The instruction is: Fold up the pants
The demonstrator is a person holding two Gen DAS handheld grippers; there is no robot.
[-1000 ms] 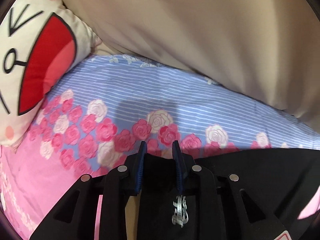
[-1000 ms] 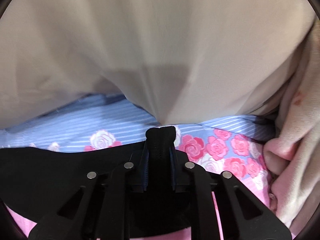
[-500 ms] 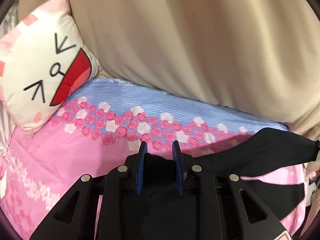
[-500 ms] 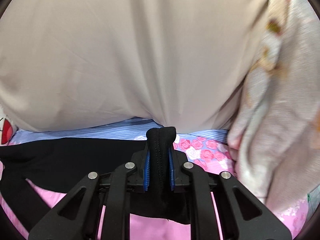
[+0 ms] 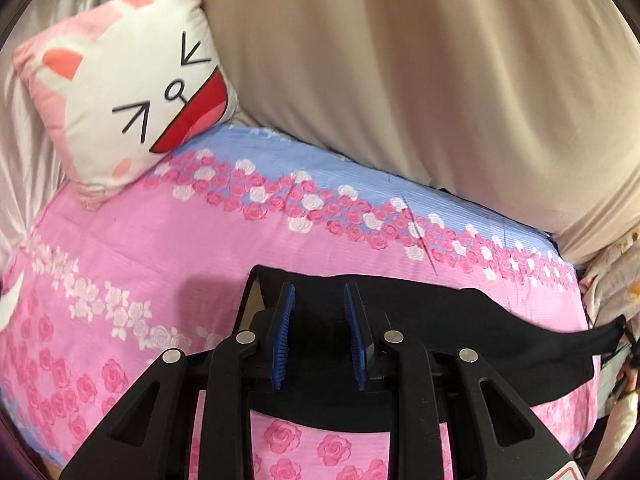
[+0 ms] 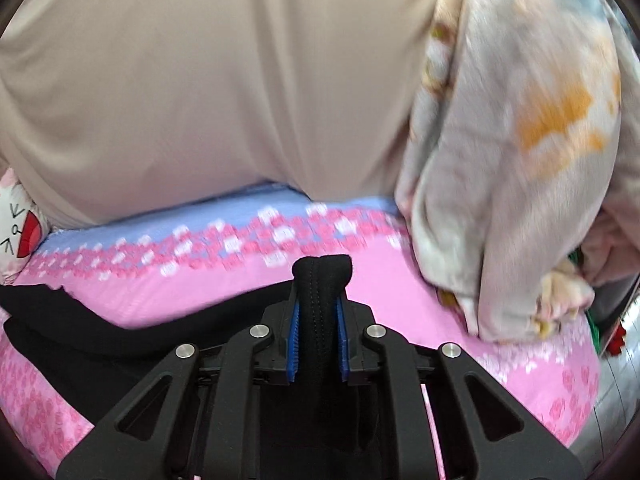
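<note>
The black pants [image 5: 460, 320] hang stretched between my two grippers above a pink rose-print bed [image 5: 160, 280]. My left gripper [image 5: 318, 292] has its blue pads a few fingers apart with black cloth lying between them; a firm grip does not show. My right gripper [image 6: 318, 300] is shut on a thick stitched fold of the pants [image 6: 320, 276], which sticks up past the pads. The pants trail off to the left in the right wrist view [image 6: 80, 332].
A white and pink cat-face pillow [image 5: 132, 92] leans at the bed's far left. A large beige cushion or cover [image 5: 420, 80] rises behind the bed. A pale printed blanket [image 6: 512, 160] is heaped at the right end.
Both grippers have pulled back and up from the beige cushion, lifting the pants off the bed. More of the bed and the pillow have come into view.
</note>
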